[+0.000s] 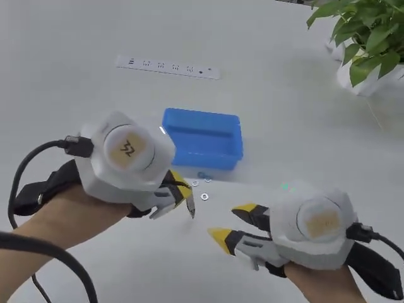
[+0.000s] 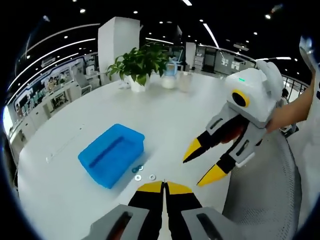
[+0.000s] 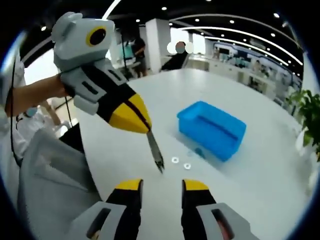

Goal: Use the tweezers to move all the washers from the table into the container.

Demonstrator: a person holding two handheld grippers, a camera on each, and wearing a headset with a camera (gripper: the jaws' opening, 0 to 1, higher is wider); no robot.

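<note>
Small silver washers [image 1: 204, 197] [image 2: 151, 176] [image 3: 175, 160] lie on the white table just in front of the blue container [image 1: 202, 136] [image 2: 111, 152] [image 3: 212, 127]. A bluish washer [image 1: 202, 175] lies close against the container's front wall. My left gripper [image 1: 183, 192] [image 2: 164, 187] [image 3: 142, 125] is shut on the tweezers [image 1: 190, 207] [image 3: 155, 152], whose tips point down a little short of the washers. To its right, near the table's front, my right gripper [image 1: 231, 221] [image 3: 157, 186] [image 2: 200, 162] stands open with nothing between its yellow-tipped jaws.
A white power strip [image 1: 167, 66] lies at the back of the table. A potted plant [image 1: 366, 38] [image 2: 140, 62] stands at the far right corner. A black cable [image 1: 25, 189] trails from the left gripper.
</note>
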